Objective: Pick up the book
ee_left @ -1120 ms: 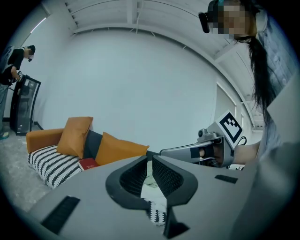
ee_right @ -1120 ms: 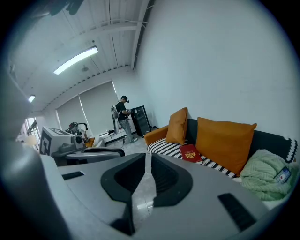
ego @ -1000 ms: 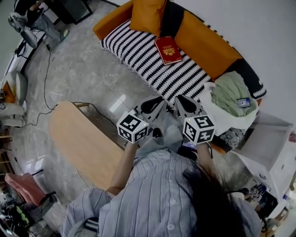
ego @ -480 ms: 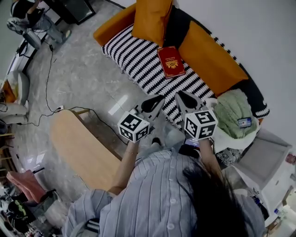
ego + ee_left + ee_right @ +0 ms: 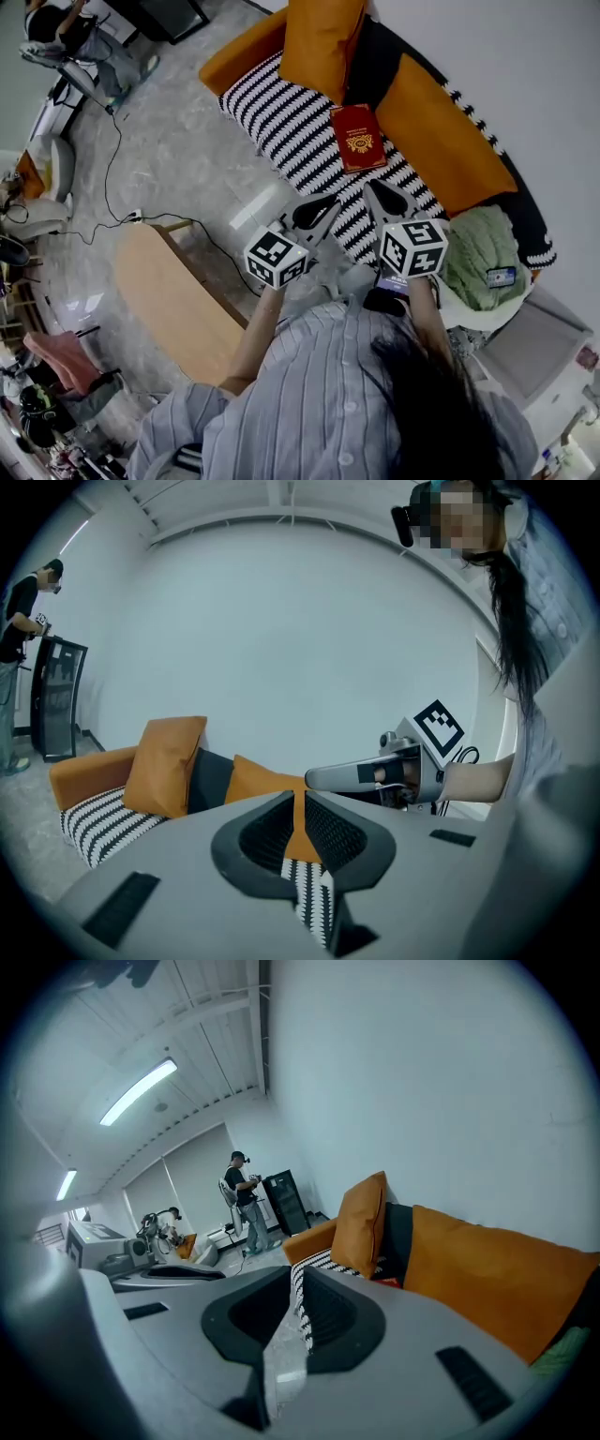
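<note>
The red book point(image 5: 358, 139) lies flat on the black-and-white striped seat of the orange sofa point(image 5: 281, 112), just in front of the backrest. My left gripper point(image 5: 330, 202) and right gripper point(image 5: 374, 186) are held side by side in the air in front of the sofa's edge, both pointing at the book and short of it. Both are shut with nothing between their jaws. In the left gripper view the shut left gripper point(image 5: 302, 797) points at the sofa, with the right gripper's body point(image 5: 375, 773) beside it. In the right gripper view the shut right gripper point(image 5: 292, 1277) points along the striped seat.
An orange cushion point(image 5: 319, 37) leans on the sofa's far end. A green cloth bundle point(image 5: 483, 253) lies at the sofa's right end. A light wooden table point(image 5: 173, 300) stands at my left. A cable point(image 5: 111, 159) runs over the floor. Another person point(image 5: 242, 1190) stands far off.
Both grippers have moved together toward the sofa, and the book now lies closer ahead of their tips. Both jaws stay shut.
</note>
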Tool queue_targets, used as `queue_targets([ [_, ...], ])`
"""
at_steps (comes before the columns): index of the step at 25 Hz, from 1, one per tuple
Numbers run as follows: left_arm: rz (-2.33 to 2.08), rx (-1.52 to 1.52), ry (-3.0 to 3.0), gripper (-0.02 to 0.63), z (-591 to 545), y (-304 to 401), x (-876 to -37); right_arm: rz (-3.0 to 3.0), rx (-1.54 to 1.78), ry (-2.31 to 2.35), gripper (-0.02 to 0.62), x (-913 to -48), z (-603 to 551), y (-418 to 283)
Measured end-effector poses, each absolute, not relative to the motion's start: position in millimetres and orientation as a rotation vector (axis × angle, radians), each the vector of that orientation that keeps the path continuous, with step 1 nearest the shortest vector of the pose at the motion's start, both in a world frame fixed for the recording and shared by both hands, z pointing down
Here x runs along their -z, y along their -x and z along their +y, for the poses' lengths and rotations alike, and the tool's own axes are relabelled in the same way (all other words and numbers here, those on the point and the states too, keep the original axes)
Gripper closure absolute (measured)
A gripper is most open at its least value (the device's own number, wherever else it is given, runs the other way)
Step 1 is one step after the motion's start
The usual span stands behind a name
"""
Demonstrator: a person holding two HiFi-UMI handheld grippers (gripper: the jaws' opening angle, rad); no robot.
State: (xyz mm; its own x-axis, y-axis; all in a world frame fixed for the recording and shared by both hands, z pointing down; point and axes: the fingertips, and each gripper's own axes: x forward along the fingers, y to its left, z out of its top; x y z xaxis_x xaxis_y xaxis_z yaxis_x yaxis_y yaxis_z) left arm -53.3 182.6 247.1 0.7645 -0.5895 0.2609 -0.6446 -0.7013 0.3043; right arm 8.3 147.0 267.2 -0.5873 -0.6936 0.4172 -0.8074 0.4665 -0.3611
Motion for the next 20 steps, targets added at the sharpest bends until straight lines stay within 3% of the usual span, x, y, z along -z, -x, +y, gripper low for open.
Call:
queue_targets([
  [20, -0.968, -0.211, -2.556, 0.578, 136, 21, -252, -2.48, -0.825, -1.273, 0.546, -286, 111, -49],
])
